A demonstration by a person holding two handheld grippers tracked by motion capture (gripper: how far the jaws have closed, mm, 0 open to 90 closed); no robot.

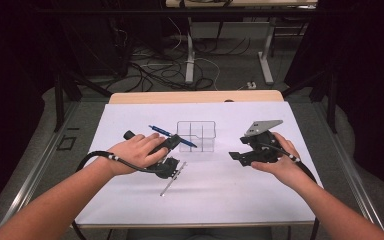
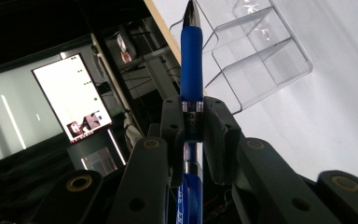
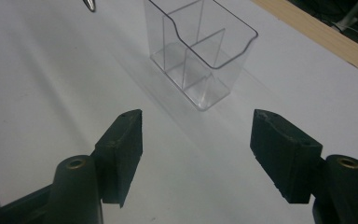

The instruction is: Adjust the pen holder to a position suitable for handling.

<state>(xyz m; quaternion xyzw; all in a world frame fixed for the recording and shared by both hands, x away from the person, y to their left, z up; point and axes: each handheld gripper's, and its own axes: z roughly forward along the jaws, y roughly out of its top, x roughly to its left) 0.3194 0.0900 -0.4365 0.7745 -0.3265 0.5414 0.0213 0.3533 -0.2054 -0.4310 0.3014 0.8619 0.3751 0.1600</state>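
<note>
The left tool [image 1: 172, 145] is clamped on a blue pen [image 1: 172, 136], its pads pressing the barrel from both sides just below the rubber grip. In the left tool's own view the pen [image 2: 191, 70] runs straight up between the jaws, its silver tip towards the clear organiser [image 2: 256, 60] and close to its near wall. From above, the pen lies at a slant, one end sticking out past the hand towards the far-left corner of the worktop [image 1: 130, 200], the tip end overlapping the lower left part of the organiser [image 1: 196, 136]; whether the tip touches it cannot be told. The organiser stands near the middle of the worktop, a little towards the far edge, with dividers splitting it into compartments. A second, thin silvery pen [image 1: 172, 178] lies flat on the white sheet just on the near side of the left tool. The right tool [image 1: 236, 156] sits well apart towards the right edge, held in the right hand [image 1: 280, 162]. Its jaws stand wide apart with nothing between them and touch nothing; in its own view the organiser [image 3: 200, 51] lies ahead of them on bare white sheet.
</note>
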